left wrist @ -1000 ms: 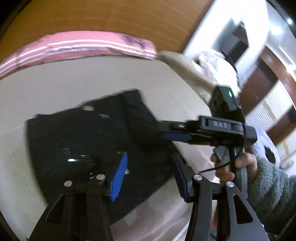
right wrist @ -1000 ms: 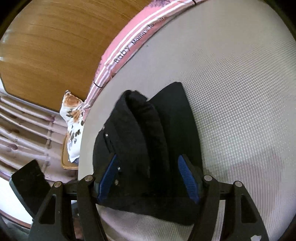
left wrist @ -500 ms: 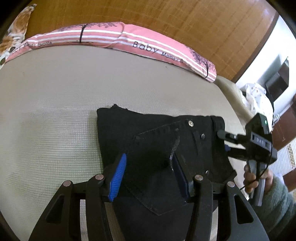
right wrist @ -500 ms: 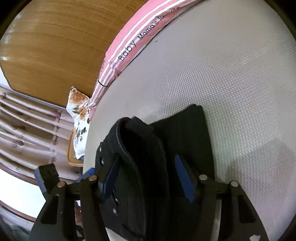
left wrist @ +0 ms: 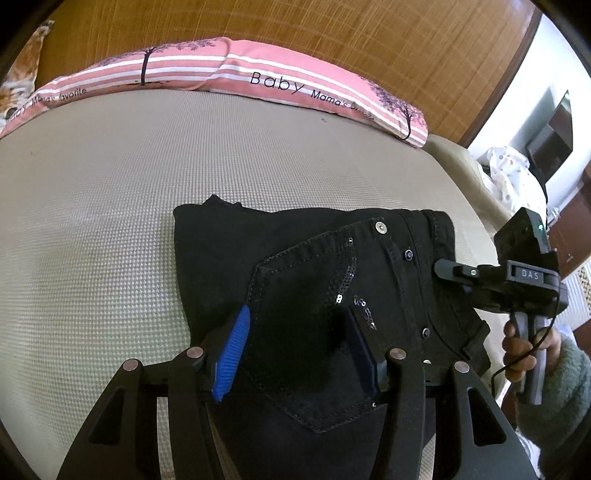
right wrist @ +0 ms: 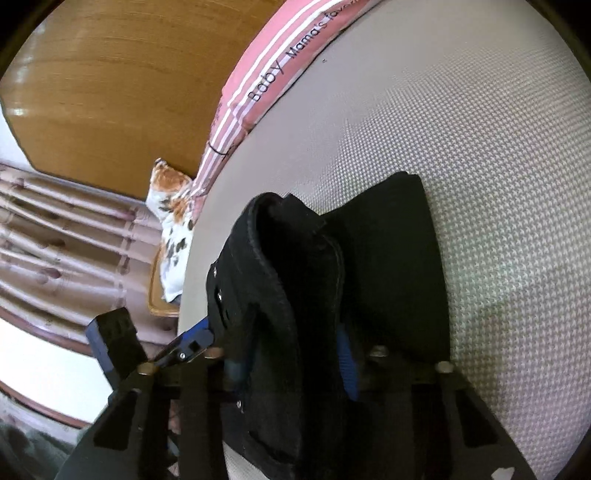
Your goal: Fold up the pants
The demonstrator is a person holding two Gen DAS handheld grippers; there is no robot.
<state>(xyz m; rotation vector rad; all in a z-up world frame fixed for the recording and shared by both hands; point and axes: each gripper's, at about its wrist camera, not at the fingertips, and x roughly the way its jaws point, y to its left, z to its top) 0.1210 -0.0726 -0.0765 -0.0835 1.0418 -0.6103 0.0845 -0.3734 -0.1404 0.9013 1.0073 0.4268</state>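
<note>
Black pants (left wrist: 314, 273) lie folded on the beige mattress (left wrist: 110, 206), back pocket and waist studs up. My left gripper (left wrist: 299, 350) is open above the pants' near part, its blue pads apart and holding nothing. My right gripper (right wrist: 291, 362) has closed in on the raised waistband fold of the pants (right wrist: 280, 295), which stands up between its blue pads. In the left wrist view the right gripper (left wrist: 458, 280) sits at the pants' right edge, held by a hand.
A pink striped pillow (left wrist: 229, 74) lies along the far edge of the mattress against a wooden headboard (left wrist: 332, 33). A floral cushion (right wrist: 170, 236) and curtains are beyond the mattress' left edge. Furniture stands off the right side (left wrist: 546, 144).
My right gripper's fingers have closed in on the pants' waistband fold. My left gripper swung back over the pants and settled low above the pocket, still open.
</note>
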